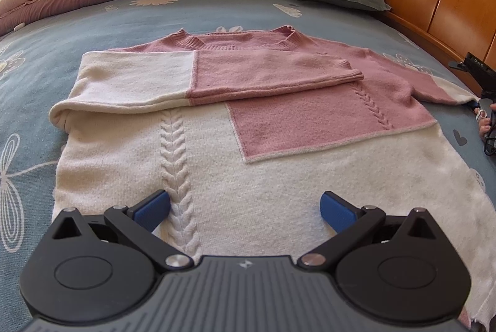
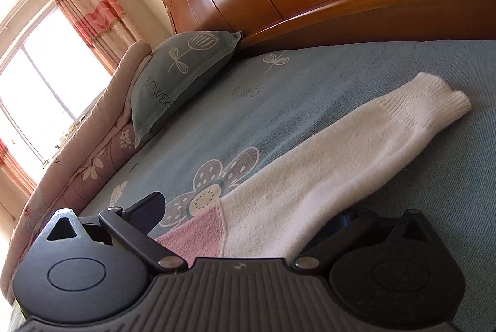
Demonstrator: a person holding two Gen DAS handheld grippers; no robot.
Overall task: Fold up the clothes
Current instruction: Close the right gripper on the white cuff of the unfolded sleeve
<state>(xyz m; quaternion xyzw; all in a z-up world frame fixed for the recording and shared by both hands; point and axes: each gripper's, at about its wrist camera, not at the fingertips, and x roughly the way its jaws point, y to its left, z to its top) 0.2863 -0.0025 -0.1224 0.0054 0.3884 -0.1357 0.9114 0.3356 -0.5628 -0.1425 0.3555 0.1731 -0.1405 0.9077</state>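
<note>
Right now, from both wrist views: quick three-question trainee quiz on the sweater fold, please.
1. True or false: one sleeve is already folded across the sweater chest.
2. Which sleeve part lies between the right gripper fingers: A) the white cuff, B) the pink and white join, C) the collar?
3. Fill in: the left gripper hovers open over the sweater's ____ lower part.

Key: 1 true; 2 B; 3 white. The other sleeve lies stretched out on the blue bedsheet, its cuff far from the gripper.
</note>
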